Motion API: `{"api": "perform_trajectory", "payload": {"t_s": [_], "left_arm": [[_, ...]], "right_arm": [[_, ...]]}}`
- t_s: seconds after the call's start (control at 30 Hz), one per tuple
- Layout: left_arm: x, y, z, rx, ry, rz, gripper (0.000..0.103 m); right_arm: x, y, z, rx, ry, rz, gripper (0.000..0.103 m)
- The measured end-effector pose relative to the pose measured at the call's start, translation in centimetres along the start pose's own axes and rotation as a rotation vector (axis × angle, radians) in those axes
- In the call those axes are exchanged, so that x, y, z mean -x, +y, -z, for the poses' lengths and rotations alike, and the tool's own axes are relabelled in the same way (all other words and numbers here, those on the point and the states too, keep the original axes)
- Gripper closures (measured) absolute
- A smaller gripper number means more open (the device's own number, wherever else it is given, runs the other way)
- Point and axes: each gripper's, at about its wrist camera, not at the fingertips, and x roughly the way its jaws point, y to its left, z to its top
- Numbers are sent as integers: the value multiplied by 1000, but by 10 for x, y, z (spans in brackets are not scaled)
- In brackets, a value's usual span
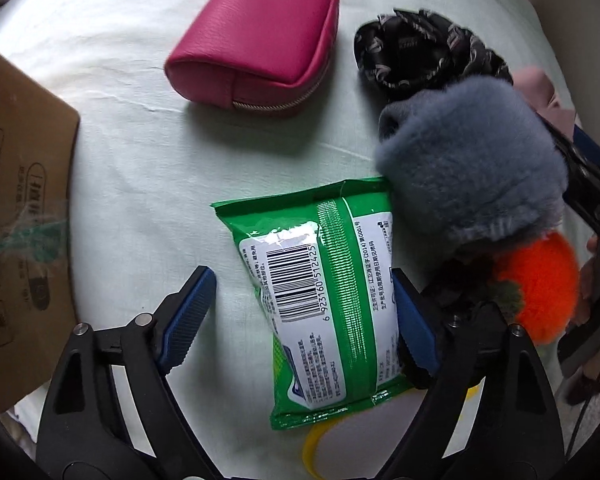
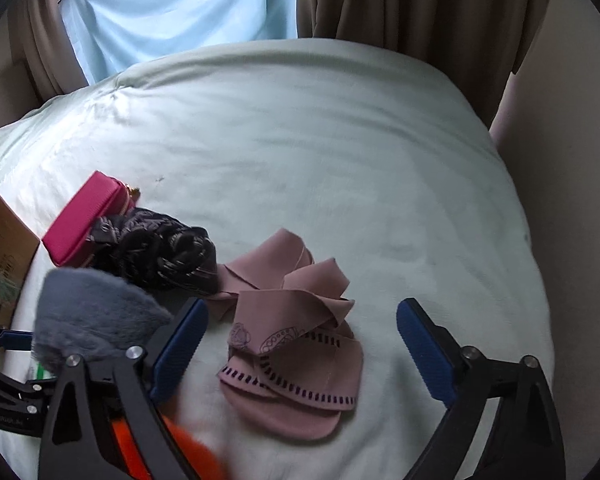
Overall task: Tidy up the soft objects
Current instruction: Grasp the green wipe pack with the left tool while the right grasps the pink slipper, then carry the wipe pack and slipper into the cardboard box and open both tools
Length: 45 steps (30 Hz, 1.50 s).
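A green wipes pack (image 1: 324,292) lies on the pale sheet between the open fingers of my left gripper (image 1: 304,292); its right pad (image 1: 414,320) touches the pack's edge. A grey and orange plush toy (image 1: 476,184) lies to the right, also in the right wrist view (image 2: 88,312). A magenta pouch (image 1: 260,36) and a black patterned cloth (image 1: 420,52) lie beyond. My right gripper (image 2: 300,328) is open above a folded pink cloth (image 2: 296,344) and holds nothing.
A cardboard box (image 1: 20,208) stands at the left, also seen in the right wrist view (image 2: 0,248). Brown curtains (image 2: 412,4) and a light blue window drape (image 2: 180,4) hang behind the bed (image 2: 340,140). A yellow rim (image 1: 312,452) peeks from under the pack.
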Motion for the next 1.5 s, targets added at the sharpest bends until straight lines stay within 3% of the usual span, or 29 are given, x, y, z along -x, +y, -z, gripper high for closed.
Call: {"api": "perform_trajectory", "payload": {"t_s": [0.13,0.3,0.5,0.7,0.87,1.2,1.3,1.5], "left_arm": [[-5,-3,1,-20,9,-23,23],[2,3,0,3,-1,-57,57],[8,16,1,20,-12,-42,70],[38,6,11,15,-50,-33,71],[73,6,17,15,-87,-5,71],[186,7,18,-2,-241,79,71],[235,11,19,-7,-292,89,71],[290,42,31,22,-362,123,71]], "right_arm": [[-17,1,0,8,43,-12,32],[-23,4,1,11,61,-11,45],[-20,7,0,-19,74,-14,62],[-6,7,-3,-45,65,-7,65],[29,-1,-7,-58,42,7,65],[145,0,-46,-69,-56,48,65],[189,13,-59,-57,-96,53,65],[257,49,-76,-78,-149,34,65]]}}
